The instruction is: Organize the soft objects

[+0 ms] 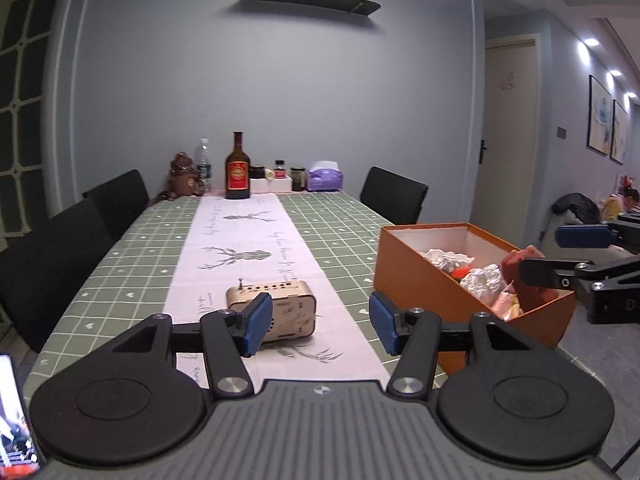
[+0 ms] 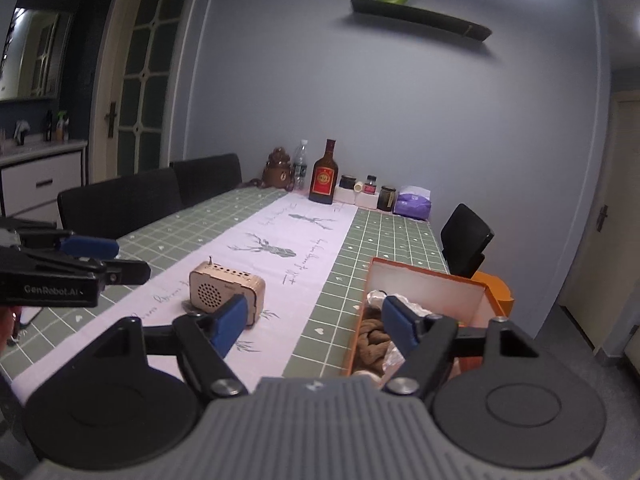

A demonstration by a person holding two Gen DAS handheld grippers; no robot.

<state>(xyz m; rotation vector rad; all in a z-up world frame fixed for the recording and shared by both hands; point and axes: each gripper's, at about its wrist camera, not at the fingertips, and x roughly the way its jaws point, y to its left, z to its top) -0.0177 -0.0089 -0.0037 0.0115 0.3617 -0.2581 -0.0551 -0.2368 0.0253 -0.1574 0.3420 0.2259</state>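
An orange box (image 1: 416,276) stands on the table's right side and holds several soft items: white crumpled pieces (image 1: 482,280), a red cloth (image 1: 520,264) and, in the right wrist view, a brown knotted cloth (image 2: 374,340). The box also shows in the right wrist view (image 2: 486,300). My left gripper (image 1: 320,322) is open and empty over the runner, left of the box. My right gripper (image 2: 314,322) is open and empty above the box's near left edge; it shows in the left wrist view (image 1: 560,254) over the box.
A small wooden radio (image 1: 280,312) sits on the white deer-print runner (image 1: 248,248). A brown bottle (image 1: 237,168), water bottle, brown plush toy (image 1: 182,176), jars and purple tissue pack (image 1: 325,178) line the far edge. Black chairs (image 1: 394,194) flank the table.
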